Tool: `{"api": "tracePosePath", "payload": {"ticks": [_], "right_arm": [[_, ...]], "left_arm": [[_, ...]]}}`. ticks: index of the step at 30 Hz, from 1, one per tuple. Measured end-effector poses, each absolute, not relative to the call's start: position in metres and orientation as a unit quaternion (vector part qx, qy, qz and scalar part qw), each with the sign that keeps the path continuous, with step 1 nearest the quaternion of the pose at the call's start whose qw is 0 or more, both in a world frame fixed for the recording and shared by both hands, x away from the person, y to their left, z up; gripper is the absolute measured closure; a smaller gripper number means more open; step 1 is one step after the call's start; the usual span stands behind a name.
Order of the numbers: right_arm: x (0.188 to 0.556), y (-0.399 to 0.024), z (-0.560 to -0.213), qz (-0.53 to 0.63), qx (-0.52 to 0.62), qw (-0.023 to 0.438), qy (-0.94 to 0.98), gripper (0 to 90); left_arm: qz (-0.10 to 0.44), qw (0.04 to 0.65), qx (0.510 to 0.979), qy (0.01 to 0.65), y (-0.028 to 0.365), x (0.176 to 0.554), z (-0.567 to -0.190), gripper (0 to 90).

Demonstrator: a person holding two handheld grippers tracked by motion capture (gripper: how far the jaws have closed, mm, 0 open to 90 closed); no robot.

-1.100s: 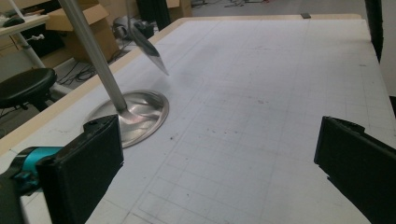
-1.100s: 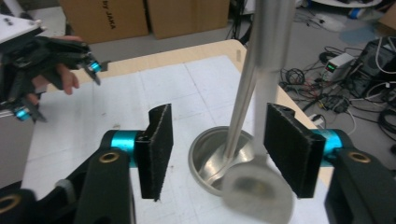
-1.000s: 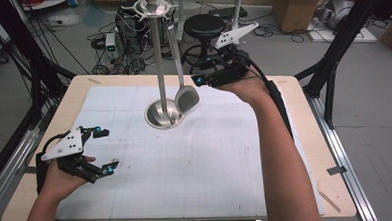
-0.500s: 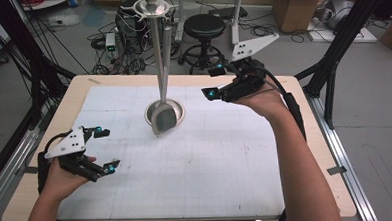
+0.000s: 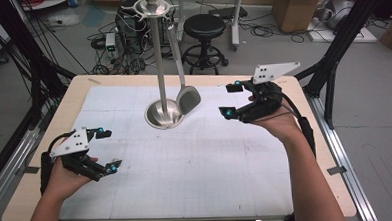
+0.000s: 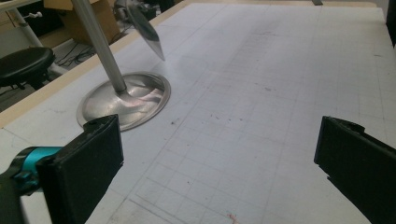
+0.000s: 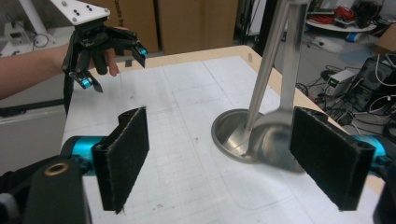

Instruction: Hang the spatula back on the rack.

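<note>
in the high view a steel stand [image 5: 158,62] rises from a round base [image 5: 157,118] just above the middle of the frame, on the far half of the table [image 5: 207,180]. a ladle [image 5: 187,98] hangs from the ring at the stand's top, its handle slanting down to the right and its bowl just over the right edge of the base, apart from the pole.

the right gripper [image 5: 231,100] sits right of centre, held off the table, near the ladle bowl but not touching it. its jaws stand wide apart with nothing between them. in the right gripper view the stand [image 7: 268,60] and ladle [image 7: 275,135] show between the pads, the bowl partly behind the right pad.

the left gripper [image 5: 108,149] is at the lower left of the high view, well apart from the stand, its jaws also spread wide and empty. in the left gripper view the base [image 6: 126,100] lies at centre left and the ladle [image 6: 144,28] hangs, blurred, at the top.
</note>
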State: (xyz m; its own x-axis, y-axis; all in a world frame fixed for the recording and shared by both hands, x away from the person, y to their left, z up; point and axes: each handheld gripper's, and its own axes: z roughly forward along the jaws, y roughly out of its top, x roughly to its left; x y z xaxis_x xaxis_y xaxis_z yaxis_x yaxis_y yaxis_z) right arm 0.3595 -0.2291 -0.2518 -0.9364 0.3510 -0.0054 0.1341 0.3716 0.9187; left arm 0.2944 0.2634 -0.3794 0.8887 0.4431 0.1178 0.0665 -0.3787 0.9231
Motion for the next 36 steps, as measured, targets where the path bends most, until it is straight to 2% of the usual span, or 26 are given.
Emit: {"api": "tracePosePath", "payload": {"ticks": [11,36], "right_arm": [[0.343,-0.261,-0.292,0.561,0.180,0.103,0.801,16.3],[0.316,-0.297,-0.358,0.588,0.234,0.114,0.766,14.1]], "left_arm": [[0.172,0.541,0.808,0.160,0.265,0.295,-0.381,1.7],[0.145,0.550,0.807,0.157,0.262,0.296,-0.387,1.7]]}}
